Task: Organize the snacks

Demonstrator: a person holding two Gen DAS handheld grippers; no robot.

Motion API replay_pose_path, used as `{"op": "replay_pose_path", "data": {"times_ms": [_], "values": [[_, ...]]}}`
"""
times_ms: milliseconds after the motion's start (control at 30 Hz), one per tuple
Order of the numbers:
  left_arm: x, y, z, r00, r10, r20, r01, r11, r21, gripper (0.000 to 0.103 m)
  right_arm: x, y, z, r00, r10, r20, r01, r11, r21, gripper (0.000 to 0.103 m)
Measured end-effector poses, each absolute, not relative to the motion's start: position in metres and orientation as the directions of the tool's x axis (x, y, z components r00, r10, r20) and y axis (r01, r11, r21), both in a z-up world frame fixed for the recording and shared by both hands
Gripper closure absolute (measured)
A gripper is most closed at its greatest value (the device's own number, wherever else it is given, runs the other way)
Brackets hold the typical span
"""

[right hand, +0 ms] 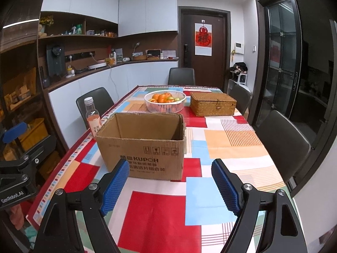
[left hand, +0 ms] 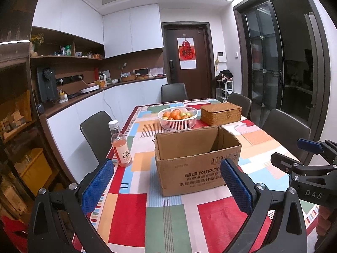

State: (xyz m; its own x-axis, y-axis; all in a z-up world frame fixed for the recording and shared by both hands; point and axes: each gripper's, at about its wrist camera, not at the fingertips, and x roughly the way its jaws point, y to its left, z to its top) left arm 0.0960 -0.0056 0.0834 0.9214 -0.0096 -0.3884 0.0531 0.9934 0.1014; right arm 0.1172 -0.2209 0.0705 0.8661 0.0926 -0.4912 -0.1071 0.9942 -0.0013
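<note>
An open brown cardboard box [left hand: 195, 162] [right hand: 143, 145] stands on the patterned tablecloth, its inside hidden from here. To its left stands a bottle of pink drink [left hand: 120, 145] [right hand: 92, 117] with a white cap. Behind the box sit a white basket of fruit [left hand: 177, 117] [right hand: 165, 101] and a lidded wicker box [left hand: 220, 112] [right hand: 212, 103]. My left gripper [left hand: 168, 172] is open, short of the cardboard box, nothing between its blue pads. My right gripper [right hand: 170, 178] is open too, empty, in front of the box. Each gripper shows at the edge of the other's view.
Dark chairs [left hand: 95, 130] [right hand: 282, 139] stand around the table [right hand: 160, 217]. A counter [left hand: 101, 90] with appliances and shelves runs along the left wall. A dark door [right hand: 205, 48] is at the back, glass doors [left hand: 271, 67] on the right.
</note>
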Motion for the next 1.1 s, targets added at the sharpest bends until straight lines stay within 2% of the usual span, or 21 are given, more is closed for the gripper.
{"op": "replay_pose_path", "data": {"times_ms": [1100], "values": [[0.0946, -0.0057, 0.0825, 0.92, -0.016, -0.392, 0.056, 0.995, 0.089, 0.0, 0.113, -0.2206, 0.0716, 0.867, 0.102, -0.488, -0.118, 0.993, 0.0, 0.022]]}}
